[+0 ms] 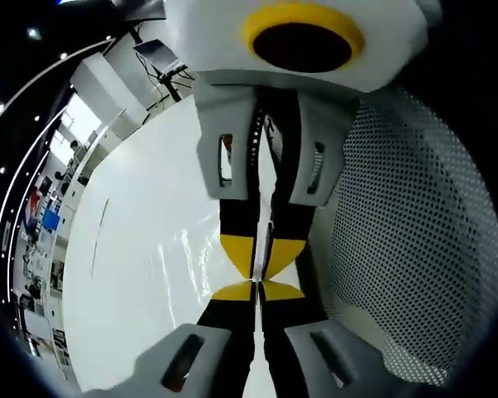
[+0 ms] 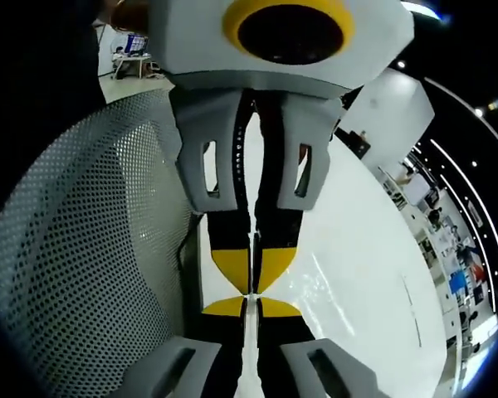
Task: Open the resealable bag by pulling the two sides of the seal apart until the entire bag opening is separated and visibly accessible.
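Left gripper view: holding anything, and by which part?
Left gripper and right gripper each pinch a thin edge of the clear bag, tip to tip; probably the seal, too transparent to confirm.

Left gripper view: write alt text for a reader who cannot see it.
Two grey grippers with yellow-tipped fingers meet tip to tip, the left gripper from below and the right gripper from above, both shut on a thin clear bag edge. Behind: a white table and perforated mesh.

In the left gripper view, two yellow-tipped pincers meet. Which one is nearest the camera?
The left hand-held gripper, rising from the bottom edge with black jaws and yellow tips. The right hand-held gripper hangs from the top, meeting it tip to tip.
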Tool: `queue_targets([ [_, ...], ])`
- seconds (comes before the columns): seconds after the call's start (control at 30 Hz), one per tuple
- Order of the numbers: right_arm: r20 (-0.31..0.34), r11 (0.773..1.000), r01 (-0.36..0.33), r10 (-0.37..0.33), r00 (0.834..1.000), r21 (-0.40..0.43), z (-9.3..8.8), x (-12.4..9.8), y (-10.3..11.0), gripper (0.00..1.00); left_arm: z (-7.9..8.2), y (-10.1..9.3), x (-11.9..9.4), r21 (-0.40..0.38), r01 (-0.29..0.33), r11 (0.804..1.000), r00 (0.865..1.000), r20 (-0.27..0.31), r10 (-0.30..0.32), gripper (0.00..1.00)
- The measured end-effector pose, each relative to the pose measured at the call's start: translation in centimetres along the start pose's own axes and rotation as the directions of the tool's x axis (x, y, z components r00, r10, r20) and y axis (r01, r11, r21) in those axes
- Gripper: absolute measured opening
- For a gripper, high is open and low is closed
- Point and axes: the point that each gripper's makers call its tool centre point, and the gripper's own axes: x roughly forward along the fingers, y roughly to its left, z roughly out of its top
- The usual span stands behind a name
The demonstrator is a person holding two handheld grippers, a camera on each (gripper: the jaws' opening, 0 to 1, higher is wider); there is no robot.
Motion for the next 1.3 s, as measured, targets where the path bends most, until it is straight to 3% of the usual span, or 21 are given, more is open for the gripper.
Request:
queue_targets([
  [0.07, -0.006, 1.0, 0.002, -0.002, 1.0, -0.012, 0.0, 0.1, -0.1, 0.0, 0.6, 0.0, -0.2, -0.017, 0.004, 1.0, 0.999, 0.038, -0.003, 0.0],
  [0.57, 0.016, 0.999, -0.035, 0.035, 0.999, 0.003, 0.4, 0.1, 0.5, 0.0, 0.1, -0.5, -0.7, -0.063, 0.009, 0.998, 0.999, 0.034, -0.007, 0.0],
  [0.93, 0.001, 1.0, -0.022, 0.022, 1.0, 0.023, -0.2, 0.0, 0.3, 0.0, -0.6, -0.4, -1.4, -0.107, -0.001, 0.994, 0.999, 0.041, 0.005, 0.0],
  [1.17, -0.008, 1.0, -0.02, 0.02, 1.0, 0.01, -0.1, -0.1, -0.1, 0.0, -0.7, -0.1, -1.2, -0.034, -0.025, 0.999, 0.999, 0.028, 0.026, 0.0],
  [1.3, 0.008, 1.0, -0.025, 0.025, 1.0, 0.0, 0.5, 0.0, 0.0, 0.0, -0.3, 0.0, -1.0, -0.029, -0.027, 0.999, 0.999, 0.036, 0.028, 0.0],
])
